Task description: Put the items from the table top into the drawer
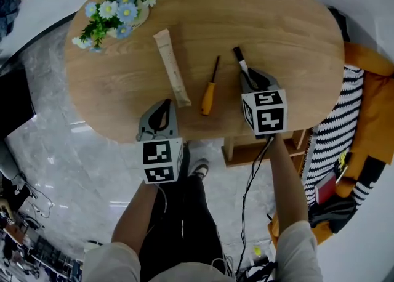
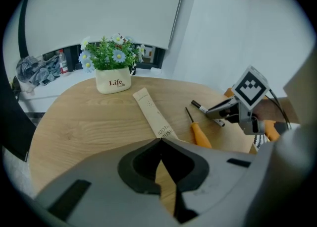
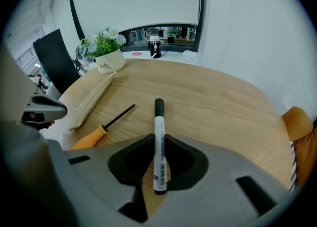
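Right gripper (image 3: pixel 159 139): jaws clenched on the marker (image 3: pixel 159 117), which lies on the bench (image 1: pixel 289 34), right of centre, cap pointing far. Left gripper (image 2: pixel 161 141): jaws closed, empty, at near edge. Screwdriver (image 1: pixel 209 93) and toothbrush packet (image 1: pixel 172 68) lie left of the marker. Flower pot (image 1: pixel 120 7) far left.

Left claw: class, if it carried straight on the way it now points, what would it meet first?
Probably the table top just short of the toothbrush packet; depth is unclear, so the packet could come first.
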The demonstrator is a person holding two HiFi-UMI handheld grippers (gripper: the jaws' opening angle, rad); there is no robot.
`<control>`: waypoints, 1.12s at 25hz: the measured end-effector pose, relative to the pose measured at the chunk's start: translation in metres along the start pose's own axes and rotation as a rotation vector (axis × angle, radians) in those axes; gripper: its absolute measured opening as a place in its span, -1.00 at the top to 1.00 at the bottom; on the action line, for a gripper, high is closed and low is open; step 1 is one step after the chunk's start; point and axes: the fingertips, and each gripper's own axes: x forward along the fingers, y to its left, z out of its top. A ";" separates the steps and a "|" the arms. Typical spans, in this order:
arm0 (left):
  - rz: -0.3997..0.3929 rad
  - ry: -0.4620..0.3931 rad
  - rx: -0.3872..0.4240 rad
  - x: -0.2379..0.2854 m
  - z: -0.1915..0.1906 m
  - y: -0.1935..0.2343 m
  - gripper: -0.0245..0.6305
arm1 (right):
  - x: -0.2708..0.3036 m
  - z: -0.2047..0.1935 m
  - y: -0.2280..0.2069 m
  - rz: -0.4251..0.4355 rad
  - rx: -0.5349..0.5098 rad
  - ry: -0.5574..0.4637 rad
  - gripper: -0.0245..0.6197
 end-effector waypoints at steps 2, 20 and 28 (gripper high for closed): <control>-0.004 -0.001 0.007 -0.003 -0.001 -0.003 0.90 | -0.007 -0.001 -0.001 -0.010 0.020 -0.012 0.74; -0.124 0.001 0.160 -0.035 -0.015 -0.093 0.90 | -0.116 -0.102 -0.029 -0.127 0.292 -0.071 0.74; -0.246 0.026 0.282 -0.049 -0.039 -0.173 0.90 | -0.173 -0.192 -0.045 -0.222 0.542 -0.088 0.74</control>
